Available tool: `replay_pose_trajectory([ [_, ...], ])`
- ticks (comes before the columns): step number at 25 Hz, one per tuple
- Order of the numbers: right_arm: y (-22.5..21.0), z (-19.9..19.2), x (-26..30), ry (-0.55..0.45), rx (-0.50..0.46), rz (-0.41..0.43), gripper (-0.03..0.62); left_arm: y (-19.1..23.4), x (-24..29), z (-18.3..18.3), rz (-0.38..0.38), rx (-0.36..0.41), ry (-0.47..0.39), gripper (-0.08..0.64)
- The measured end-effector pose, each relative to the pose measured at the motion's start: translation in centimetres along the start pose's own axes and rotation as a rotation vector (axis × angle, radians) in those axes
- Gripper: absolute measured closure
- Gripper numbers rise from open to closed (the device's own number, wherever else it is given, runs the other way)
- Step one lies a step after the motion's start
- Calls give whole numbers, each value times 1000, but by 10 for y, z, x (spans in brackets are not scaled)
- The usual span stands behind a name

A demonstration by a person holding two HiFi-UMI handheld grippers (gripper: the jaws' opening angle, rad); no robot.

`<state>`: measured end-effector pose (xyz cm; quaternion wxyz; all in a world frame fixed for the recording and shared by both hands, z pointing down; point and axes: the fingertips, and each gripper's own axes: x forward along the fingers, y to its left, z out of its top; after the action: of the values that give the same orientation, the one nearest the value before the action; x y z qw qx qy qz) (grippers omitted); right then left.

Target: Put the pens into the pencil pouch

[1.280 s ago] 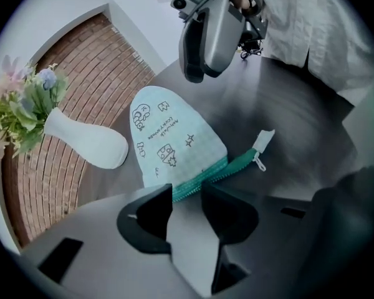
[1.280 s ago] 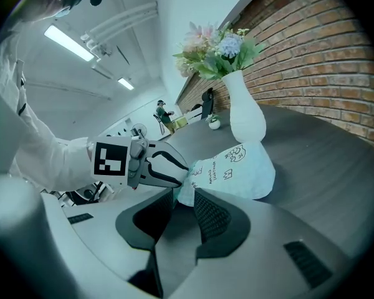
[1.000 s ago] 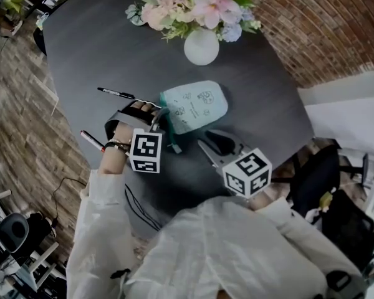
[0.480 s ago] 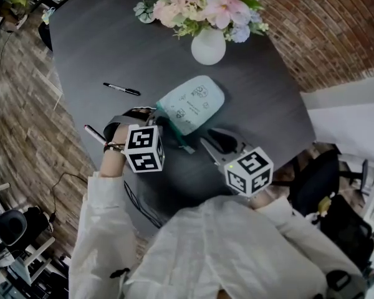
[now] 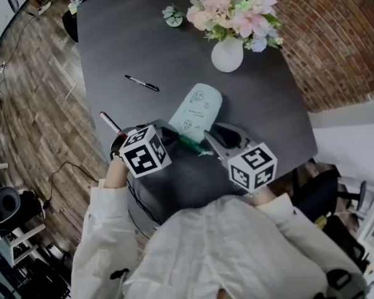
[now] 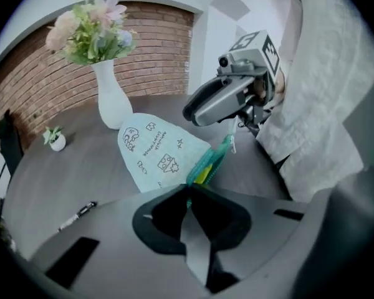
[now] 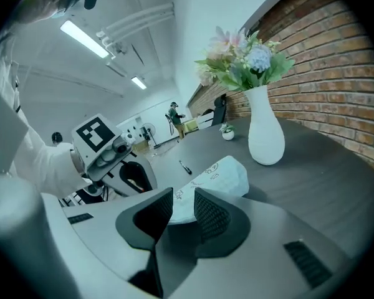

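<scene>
The mint-green pencil pouch (image 5: 196, 108) lies mid-table with its zipper mouth toward me. My left gripper (image 5: 174, 139) has just been closing and is now shut on the green zipper edge (image 6: 207, 162), which sits pinched between its fingers; something yellow shows inside the mouth. My right gripper (image 5: 212, 136) hovers at the pouch's near right side, open. In the right gripper view the pouch (image 7: 215, 176) shows through the gap between its fingers. A black pen (image 5: 142, 83) lies far left of the pouch. A second pen (image 5: 110, 123) rests by the table's left edge.
A white vase (image 5: 227, 53) of pink flowers stands behind the pouch. A tiny potted plant (image 5: 172, 15) sits at the far side. The dark table's (image 5: 268, 104) left edge drops to a wooden floor, and a brick wall runs along its right.
The left gripper has rolled, moved right and closed on the pouch's zipper edge. The pouch has swung round to point away from me. The right gripper rose slightly toward it.
</scene>
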<state>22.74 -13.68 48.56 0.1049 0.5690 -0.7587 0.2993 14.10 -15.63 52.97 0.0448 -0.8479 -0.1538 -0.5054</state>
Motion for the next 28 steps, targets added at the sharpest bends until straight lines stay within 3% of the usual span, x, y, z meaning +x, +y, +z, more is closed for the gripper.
replay_pose_trajectory([
  [5, 11, 15, -3, -20, -45, 26, 491, -30, -31, 6, -21, -189, -166, 535],
  [10, 29, 21, -11, -33, -86, 64, 491, -65, -52, -1, -14, -354, -264, 535],
  [19, 72, 16, -15, -26, -144, 157, 491, -114, -72, -23, 98, -651, -346, 535],
  [24, 89, 19, -10, -35, -165, 200, 491, -126, -88, -39, 173, -857, -458, 535],
  [28, 107, 23, -5, -40, -188, 226, 491, -135, -102, -56, 239, -971, -529, 535],
])
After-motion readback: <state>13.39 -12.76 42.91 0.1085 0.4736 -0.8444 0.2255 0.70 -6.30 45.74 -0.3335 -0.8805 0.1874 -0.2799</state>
